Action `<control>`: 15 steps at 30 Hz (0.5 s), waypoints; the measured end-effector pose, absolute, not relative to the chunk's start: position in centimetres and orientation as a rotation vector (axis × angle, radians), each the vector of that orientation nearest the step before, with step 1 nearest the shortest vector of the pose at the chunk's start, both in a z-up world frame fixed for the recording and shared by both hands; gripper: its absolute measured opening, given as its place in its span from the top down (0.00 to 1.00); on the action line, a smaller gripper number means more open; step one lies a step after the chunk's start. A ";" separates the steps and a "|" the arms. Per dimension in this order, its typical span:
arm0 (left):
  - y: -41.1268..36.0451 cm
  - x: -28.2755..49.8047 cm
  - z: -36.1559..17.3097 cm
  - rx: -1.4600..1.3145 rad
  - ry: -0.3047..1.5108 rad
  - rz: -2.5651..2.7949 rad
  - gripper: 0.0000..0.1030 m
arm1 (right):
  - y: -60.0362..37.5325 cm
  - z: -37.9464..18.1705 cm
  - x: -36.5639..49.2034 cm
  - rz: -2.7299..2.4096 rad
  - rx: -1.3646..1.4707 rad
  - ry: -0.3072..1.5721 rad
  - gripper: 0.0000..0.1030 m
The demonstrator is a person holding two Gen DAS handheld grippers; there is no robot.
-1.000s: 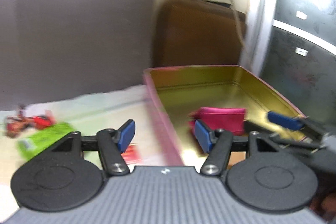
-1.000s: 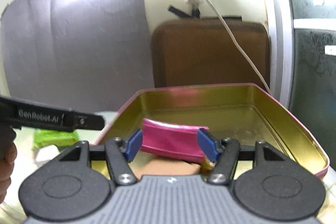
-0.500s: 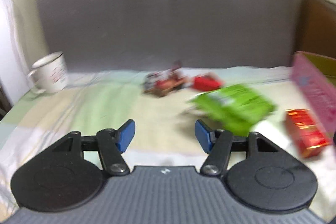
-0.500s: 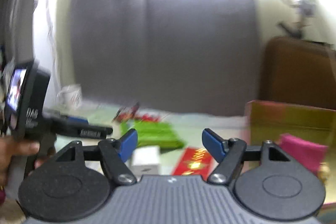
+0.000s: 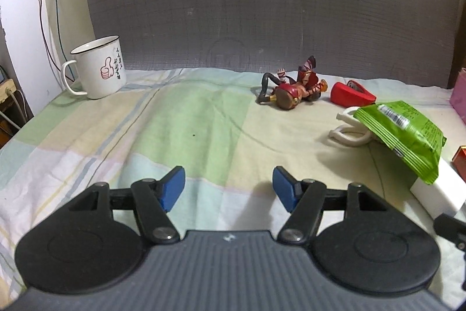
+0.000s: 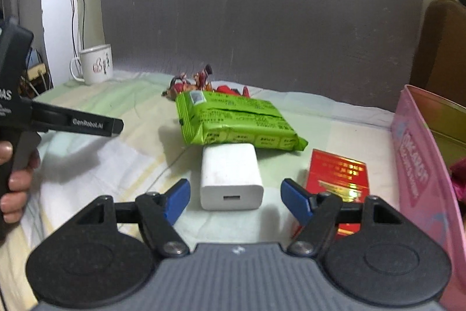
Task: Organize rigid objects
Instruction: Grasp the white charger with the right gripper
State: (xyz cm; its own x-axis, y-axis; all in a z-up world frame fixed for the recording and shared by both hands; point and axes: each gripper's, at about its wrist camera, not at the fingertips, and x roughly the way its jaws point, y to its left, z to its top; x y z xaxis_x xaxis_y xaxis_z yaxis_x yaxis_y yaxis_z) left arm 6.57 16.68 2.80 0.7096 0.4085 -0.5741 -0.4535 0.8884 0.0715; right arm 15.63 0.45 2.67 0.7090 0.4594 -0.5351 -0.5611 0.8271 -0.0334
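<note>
- White charger block (image 6: pixel 231 175): smooth matte plastic, rounded-edge cuboid with a slot port on its near face; it lies flat just ahead of the right gripper (image 6: pixel 235 198), in line with the gap between the jaws, touched by neither pad.
- Right jaws: wide apart, having just been opening; nothing between them. Blue pads, black linkages.
- Left gripper (image 5: pixel 228 188): jaws moderately wide, just been opening, nothing between them; only bare cloth ahead of them.
- Checked cloth (image 5: pixel 186 121): soft, wrinkled, pale green, cream and blue squares, covering the surface that carries everything.
- Green snack packet (image 6: pixel 233 120): glossy crinkled foil, flat pillow shape, just beyond the charger block and overlapping its far edge.
- Red box (image 6: pixel 339 177): small glossy carton with gold print, flat, beside the right-hand pad of the right jaws.
- Pink tin (image 6: pixel 419 165): rectangular, gold metal inside, far right of the right jaws; something magenta (image 6: pixel 458 174) lies in it, mostly cut off.
- Figurine (image 5: pixel 294 88): hard painted toy, lying on its side, well ahead of the left jaws.
- Enamel mug (image 5: pixel 99 72): white, dark rim, thumbs-up print, upright, far ahead-left; contents not visible.
- White plastic loops (image 5: pixel 348 128): partly under the packet.
</note>
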 end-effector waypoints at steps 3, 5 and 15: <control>16.7 6.5 2.7 -0.076 0.617 0.477 0.33 | 0.9 2.3 15.9 0.574 -0.219 0.549 0.32; 16.8 6.6 2.7 -0.076 0.618 0.475 0.33 | 1.2 2.4 15.9 0.586 -0.231 0.541 0.32; 16.8 6.7 2.5 -0.071 0.620 0.471 0.33 | 2.6 2.2 16.1 0.628 -0.296 0.540 0.53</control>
State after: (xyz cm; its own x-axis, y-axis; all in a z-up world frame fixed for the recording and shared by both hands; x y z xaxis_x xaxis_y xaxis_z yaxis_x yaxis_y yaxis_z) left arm 6.72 16.85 2.53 0.7120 0.4037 -0.5746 -0.4457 0.8921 0.0744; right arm 16.12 2.59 2.23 0.6786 0.4751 -0.5602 -0.6247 0.7744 -0.1000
